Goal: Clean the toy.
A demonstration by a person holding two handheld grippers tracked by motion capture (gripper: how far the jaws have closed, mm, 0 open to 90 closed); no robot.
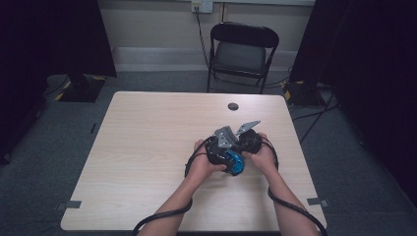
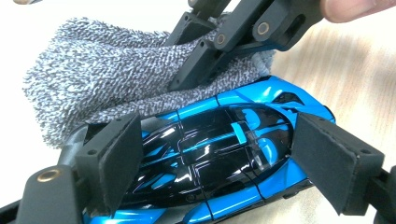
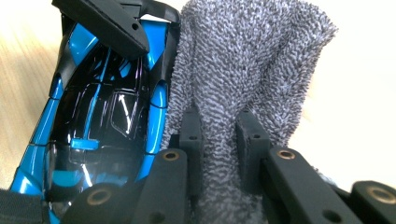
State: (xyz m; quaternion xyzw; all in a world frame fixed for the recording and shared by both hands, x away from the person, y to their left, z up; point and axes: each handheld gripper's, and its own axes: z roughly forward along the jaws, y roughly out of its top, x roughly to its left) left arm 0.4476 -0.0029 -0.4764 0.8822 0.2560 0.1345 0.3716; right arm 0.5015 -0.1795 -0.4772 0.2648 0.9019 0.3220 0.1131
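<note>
Near the middle of the pale wood-grain table (image 1: pixel 147 128), wiping is under way, by my judgement: cloth meets car, though nothing shows how much bodywork remains. Largest is the left gripper (image 2: pixel 215 163), its foam-padded jaws clamped across the toy car (image 2: pixel 219 154) (glossy blue-and-black plastic, low and streamlined). Smaller, the right gripper (image 3: pixel 218 144) pinches a grey terry cloth (image 3: pixel 243 70), nubby and folded, pressed along the car's flank
</note>
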